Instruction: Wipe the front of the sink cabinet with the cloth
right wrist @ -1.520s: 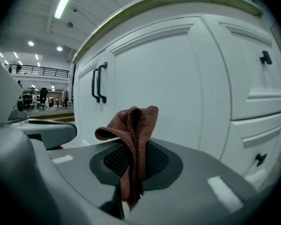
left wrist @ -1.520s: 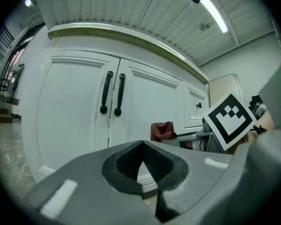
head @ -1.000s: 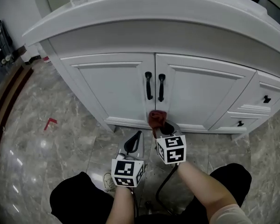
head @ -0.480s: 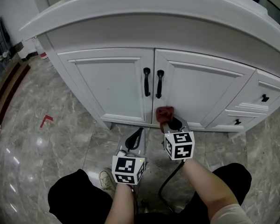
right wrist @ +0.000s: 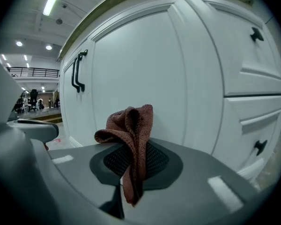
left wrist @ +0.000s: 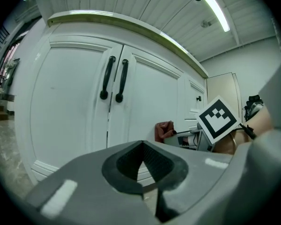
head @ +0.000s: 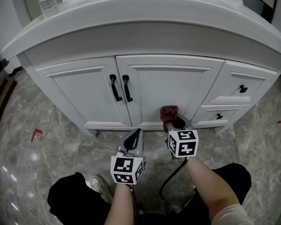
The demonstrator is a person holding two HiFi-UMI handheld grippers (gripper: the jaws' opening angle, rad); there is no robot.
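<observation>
Right gripper [right wrist: 131, 163]: jaws clamped on the reddish-brown cloth [right wrist: 129, 135], which bunches above them and trails a short tail below. The cloth is low against the right door [head: 166, 86] of the sink cabinet [head: 61, 86]; contact cannot be confirmed. Left gripper [head: 133, 138]: jaws together, empty, held behind the right gripper and off the cabinet. Both point at the cabinet front.

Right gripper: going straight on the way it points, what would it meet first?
Probably the right cabinet door, low down, with the cloth in the right gripper touching first; depth is unclear.
</observation>
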